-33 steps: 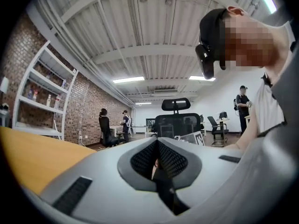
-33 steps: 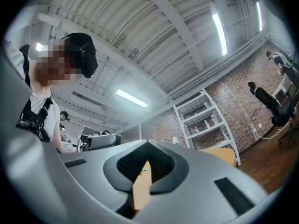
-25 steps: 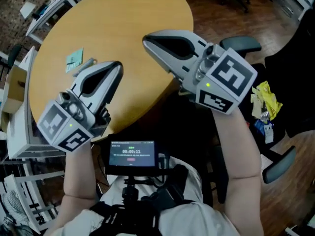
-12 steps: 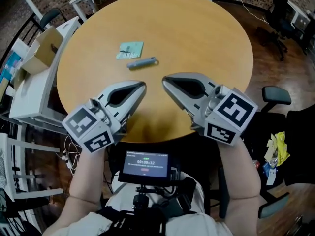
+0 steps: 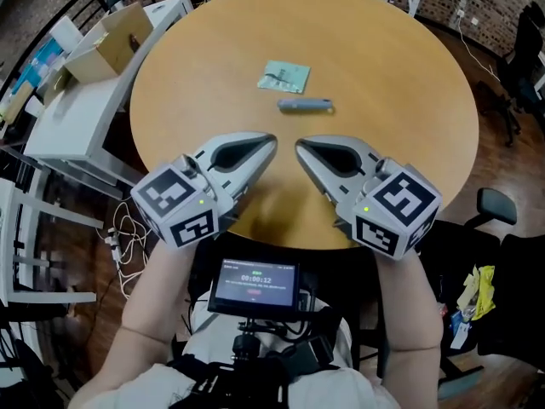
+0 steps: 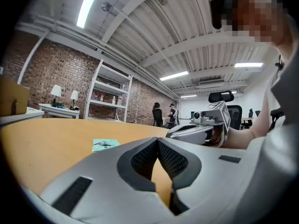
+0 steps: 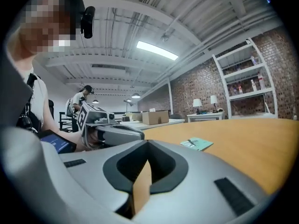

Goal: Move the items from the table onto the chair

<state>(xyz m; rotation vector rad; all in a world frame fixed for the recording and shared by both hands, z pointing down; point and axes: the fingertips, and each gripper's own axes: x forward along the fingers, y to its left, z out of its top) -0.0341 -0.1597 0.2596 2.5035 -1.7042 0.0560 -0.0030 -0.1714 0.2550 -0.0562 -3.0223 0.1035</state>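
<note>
Right now both things lie near the middle of the round table (image 5: 417, 100): a flat teal packet (image 5: 284, 76) with a dark mark on it, and just beside it on the near side a slim grey stick (image 5: 305, 104), perhaps a pen or marker, too small to say. They do not touch.

The tabletop is plain light wood. Around it are a wooden floor, a white desk (image 5: 72, 122) with a cardboard box (image 5: 111, 45) at the upper left, brick walls, and a black office chair (image 5: 496, 204) at the right.

The left gripper (image 5: 269, 141) and right gripper (image 5: 300, 146) hover side by side over the near edge, tips pointing toward the stick, jaws closed with nothing between them. Bare wood separates them from the stick.
</note>
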